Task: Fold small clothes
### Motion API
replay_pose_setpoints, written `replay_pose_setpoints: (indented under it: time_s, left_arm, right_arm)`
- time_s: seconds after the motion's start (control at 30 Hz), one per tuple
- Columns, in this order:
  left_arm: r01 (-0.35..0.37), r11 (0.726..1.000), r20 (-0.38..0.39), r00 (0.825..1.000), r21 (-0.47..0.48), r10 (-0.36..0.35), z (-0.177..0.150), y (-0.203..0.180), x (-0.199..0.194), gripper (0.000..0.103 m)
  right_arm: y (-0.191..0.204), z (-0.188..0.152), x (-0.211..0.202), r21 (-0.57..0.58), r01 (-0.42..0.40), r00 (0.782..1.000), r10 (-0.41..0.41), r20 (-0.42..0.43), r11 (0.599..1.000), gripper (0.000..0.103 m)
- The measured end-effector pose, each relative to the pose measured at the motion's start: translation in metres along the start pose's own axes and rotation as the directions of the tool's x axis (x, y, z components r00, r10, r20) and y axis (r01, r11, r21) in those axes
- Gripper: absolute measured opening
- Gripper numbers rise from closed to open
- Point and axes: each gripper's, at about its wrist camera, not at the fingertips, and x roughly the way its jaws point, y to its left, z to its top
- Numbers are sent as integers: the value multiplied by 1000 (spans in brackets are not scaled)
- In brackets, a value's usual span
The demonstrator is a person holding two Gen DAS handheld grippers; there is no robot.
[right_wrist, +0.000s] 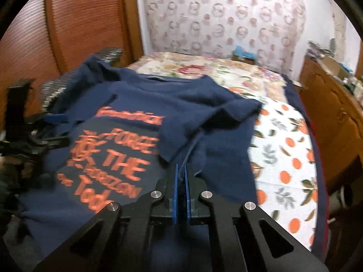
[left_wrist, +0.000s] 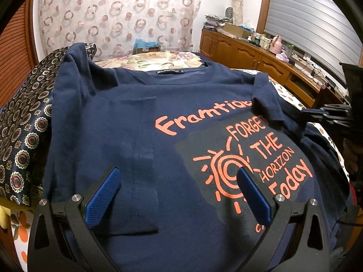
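**Risk: losing the pinch and dragging the shirt out of line**

The navy T-shirt [left_wrist: 140, 136] lies print-up on the bed [right_wrist: 288, 158], its far left sleeve resting on a patterned cloth [left_wrist: 25, 136]. Your right gripper [right_wrist: 181, 176] is closed, with a thin ridge of the shirt's fabric running in between its blue pads; the right sleeve [right_wrist: 204, 122] is already turned in over the chest. Your left gripper [left_wrist: 179, 176] hangs over the lower front with its fingers wide apart, holding nothing.

- The pinch takes very little cloth. A quick pull can slip it free and drop the fold.
- Nothing pins the shirt. Pulling sideways can drag the whole garment and skew the fold line.
- The turned-in sleeve can flip back open.
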Motion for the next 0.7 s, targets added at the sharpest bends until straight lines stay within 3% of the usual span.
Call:
replay_pose_setpoints:
  time_s: [0.13,0.4,0.53,0.6,0.7]
  left_arm:
    - [-4,1000,-7,1000,2,4,0,0,2,102]
    - [-7,1000,-11,1000,1,7,-2,0,2,102]
    - [-8,1000,-12,1000,3,8,-1,1,3,102]
    - [-9,1000,-12,1000,4,9,-1,1,3,102]
    - [-13,1000,-5,1000,8,13,0,1,2,102]
  right_arm:
    - [18,-3,1,-21,-104,994,104,-25,994,5]
    - [36,-6,13,-83,-128,990,123,-66,988,6]
    - [21,5,5,-60,-59,998,58,-12,996,37]
    - [11,9,4,-48,-27,1000,27,6,999,45]
    - [-11,16,15,-14,22,1000,-22,-1,1000,45]
